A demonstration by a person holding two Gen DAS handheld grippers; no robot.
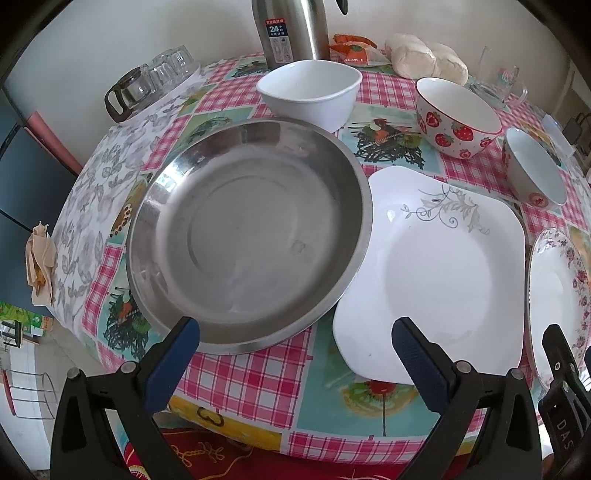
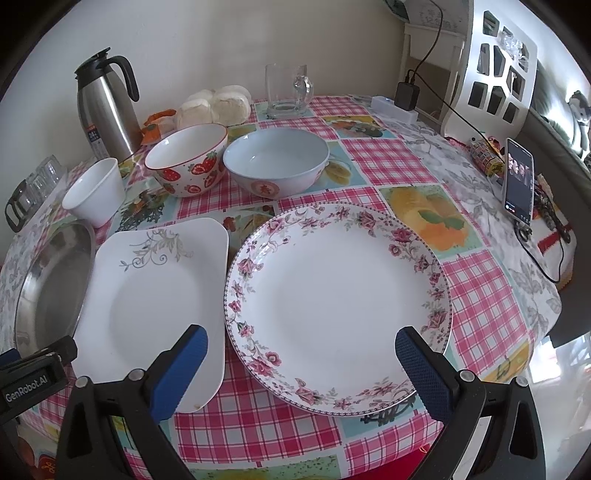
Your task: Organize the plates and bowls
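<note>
A steel pan (image 1: 247, 236) (image 2: 48, 280) lies at the table's left, beside a square white plate (image 1: 436, 273) (image 2: 155, 299) and a round floral plate (image 2: 336, 302) (image 1: 557, 291). Behind them stand a plain white bowl (image 1: 310, 92) (image 2: 96, 192), a strawberry bowl (image 1: 458, 118) (image 2: 188, 158) and a pale blue bowl (image 2: 277, 162) (image 1: 532, 166). My left gripper (image 1: 295, 332) hovers open over the near edge between pan and square plate. Holding nothing, my right gripper (image 2: 301, 341) is open above the floral plate's near rim.
A steel thermos (image 2: 105, 107) (image 1: 291, 29), bagged buns (image 2: 214, 105) (image 1: 424, 59), a glass mug (image 2: 288, 90) and upturned glasses (image 1: 155, 77) crowd the back. A phone (image 2: 519, 184) with a cable and a charger (image 2: 406, 96) sit at the right. The checked tablecloth (image 2: 480, 295) drapes over the edges.
</note>
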